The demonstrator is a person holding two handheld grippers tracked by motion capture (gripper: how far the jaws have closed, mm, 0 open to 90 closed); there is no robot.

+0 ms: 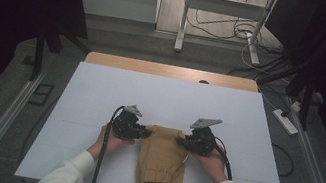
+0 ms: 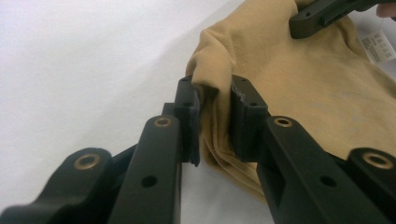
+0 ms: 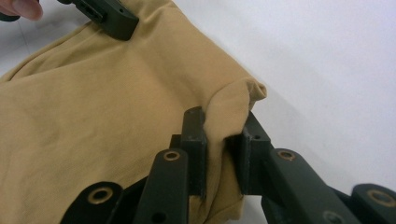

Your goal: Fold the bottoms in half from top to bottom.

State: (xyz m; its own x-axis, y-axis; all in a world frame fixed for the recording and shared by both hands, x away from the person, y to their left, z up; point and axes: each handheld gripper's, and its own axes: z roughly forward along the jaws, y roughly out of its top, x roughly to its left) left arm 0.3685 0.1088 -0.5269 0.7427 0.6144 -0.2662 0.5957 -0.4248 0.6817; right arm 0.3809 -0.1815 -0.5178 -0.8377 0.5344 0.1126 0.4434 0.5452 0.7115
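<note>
White sheeting covers the table, with dark floor, cables and a stand's legs beyond its far edge. From the high view, a tan folded garment lies lengthwise near the person's edge, cuffed end toward them. The left gripper and right gripper meet its two far corners, one at each side, hands cupped behind them.

Through the left gripper view, the left gripper has its jaws narrowed around a bunched corner of the garment; the pads look pressed on the stacked layers, though one side is shadowed, so I judge it a grip. A white label shows near the far edge, by the other gripper's jaw.

Along the right gripper view, the right gripper pinches the opposite corner of the garment, cloth puckered up between its pads.

Judging the step as folding the far end toward the cuffs: catch every layer in both pinches, lift both corners level and together, keep the edge taut between them, and carry it straight so the side edges stay aligned.
</note>
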